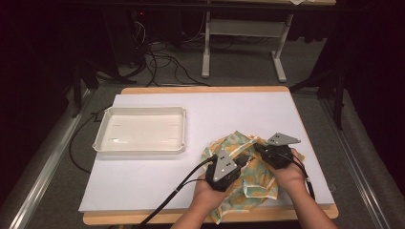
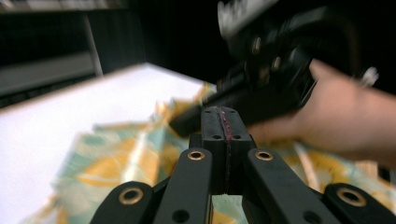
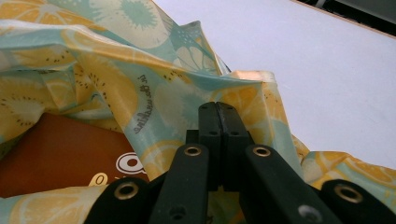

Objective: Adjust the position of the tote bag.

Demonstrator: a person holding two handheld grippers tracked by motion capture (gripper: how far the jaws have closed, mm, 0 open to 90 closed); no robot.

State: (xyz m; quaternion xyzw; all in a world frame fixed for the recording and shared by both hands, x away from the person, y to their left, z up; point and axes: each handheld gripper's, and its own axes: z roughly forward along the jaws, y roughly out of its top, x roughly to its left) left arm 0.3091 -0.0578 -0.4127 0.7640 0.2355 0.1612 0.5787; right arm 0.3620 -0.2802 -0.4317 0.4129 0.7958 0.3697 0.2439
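A cloth bag point(image 1: 253, 179) printed with yellow lemons on teal lies crumpled at the table's front right. My right gripper point(image 1: 257, 146) points left at its upper edge. In the right gripper view those jaws point(image 3: 218, 109) are shut on a fold of the bag point(image 3: 140, 70), and an orange-brown pack point(image 3: 60, 154) with a white logo shows inside the bag's mouth. My left gripper point(image 1: 247, 158) points up and right over the bag's middle. In the left gripper view its jaws point(image 2: 224, 114) are pressed together above the fabric point(image 2: 116, 158), with no cloth showing between the pads.
An empty white tray point(image 1: 102, 138) sits on the left of the white table point(image 1: 239, 109). Black cables trail from both grippers off the front edge. A pale desk frame point(image 1: 206, 52) and loose cables stand on the floor beyond the table.
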